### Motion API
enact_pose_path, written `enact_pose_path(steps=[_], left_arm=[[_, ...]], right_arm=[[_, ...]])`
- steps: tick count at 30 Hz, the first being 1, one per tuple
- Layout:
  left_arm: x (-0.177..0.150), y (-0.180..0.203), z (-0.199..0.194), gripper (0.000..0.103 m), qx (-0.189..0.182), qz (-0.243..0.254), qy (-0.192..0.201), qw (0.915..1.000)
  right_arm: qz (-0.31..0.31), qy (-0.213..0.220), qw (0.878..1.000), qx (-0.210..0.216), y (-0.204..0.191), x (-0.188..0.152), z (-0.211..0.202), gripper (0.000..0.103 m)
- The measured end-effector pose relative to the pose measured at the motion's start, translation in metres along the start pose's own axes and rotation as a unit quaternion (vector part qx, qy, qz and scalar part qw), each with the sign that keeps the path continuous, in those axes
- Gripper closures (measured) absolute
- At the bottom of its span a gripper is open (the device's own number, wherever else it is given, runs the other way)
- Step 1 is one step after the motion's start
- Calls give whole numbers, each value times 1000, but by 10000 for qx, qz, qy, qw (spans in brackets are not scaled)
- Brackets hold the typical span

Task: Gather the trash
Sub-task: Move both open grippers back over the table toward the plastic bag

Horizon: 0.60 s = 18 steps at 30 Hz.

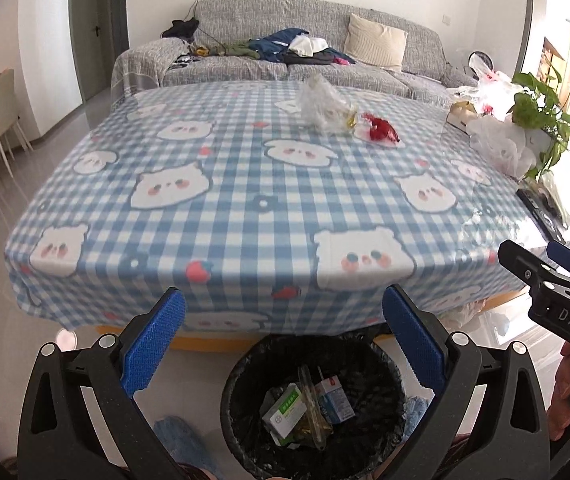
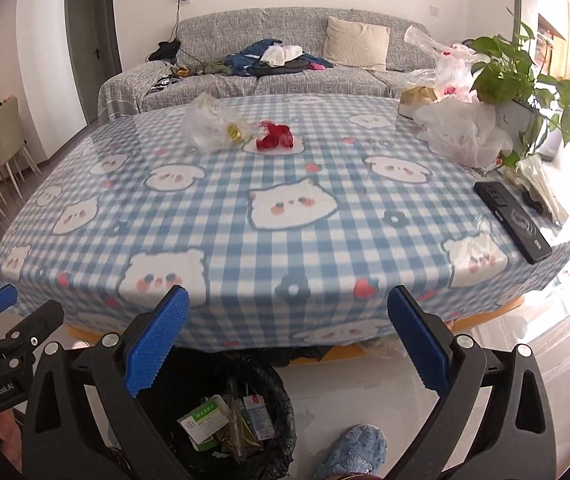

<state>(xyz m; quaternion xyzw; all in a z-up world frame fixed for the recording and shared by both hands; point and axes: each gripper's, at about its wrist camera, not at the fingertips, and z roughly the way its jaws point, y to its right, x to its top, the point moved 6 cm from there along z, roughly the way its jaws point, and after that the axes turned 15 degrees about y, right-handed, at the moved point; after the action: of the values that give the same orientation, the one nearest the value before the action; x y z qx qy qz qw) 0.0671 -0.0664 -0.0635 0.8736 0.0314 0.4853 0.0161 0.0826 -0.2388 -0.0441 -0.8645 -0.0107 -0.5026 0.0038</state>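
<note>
Both grippers are held wide apart at the jaws with nothing between the blue pads: the left gripper (image 1: 283, 340) is poised directly over the trash bin (image 1: 313, 404), and the right gripper (image 2: 289, 346) is held just to the right of it, above the pale floor (image 2: 365, 392). The bin, lined with a black bag, is set on the floor against the near edge of the table (image 2: 245, 240). Inside it a green-and-white box (image 1: 285, 410), a blue-and-white carton (image 1: 335, 398) and some clear wrapping are seen.

Two pieces of trash are left on the far part of the table: a crumpled clear plastic bag (image 2: 209, 124) and, just to its right, a red wrapper (image 2: 275, 136); a small yellow scrap lies between them. The table is covered by a blue checked cloth printed with white bears.

Along the table's right side a white plastic bag (image 2: 465, 136), a potted plant (image 2: 517, 80) and a flat black device (image 2: 513, 220) are seen. A blue slipper (image 2: 353, 456) is visible on the floor beside the bin. Behind the table a grey sofa (image 2: 245, 40) strewn with clothes and a cream cushion (image 2: 357, 42) is set against the wall.
</note>
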Motion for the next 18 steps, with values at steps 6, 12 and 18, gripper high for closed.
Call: enact_pose_path(steps=[6, 12, 18], left_arm=[[16, -3, 12, 6, 19, 8, 8, 10000], [31, -5, 28, 6, 32, 30, 3, 10000], [45, -2, 45, 6, 12, 86, -8, 10000]], right_arm=[[-101, 53, 9999, -57, 2, 18, 12, 8], [-116, 24, 9999, -56, 6, 29, 29, 8], [-136, -20, 9999, -53, 8, 36, 48, 8]])
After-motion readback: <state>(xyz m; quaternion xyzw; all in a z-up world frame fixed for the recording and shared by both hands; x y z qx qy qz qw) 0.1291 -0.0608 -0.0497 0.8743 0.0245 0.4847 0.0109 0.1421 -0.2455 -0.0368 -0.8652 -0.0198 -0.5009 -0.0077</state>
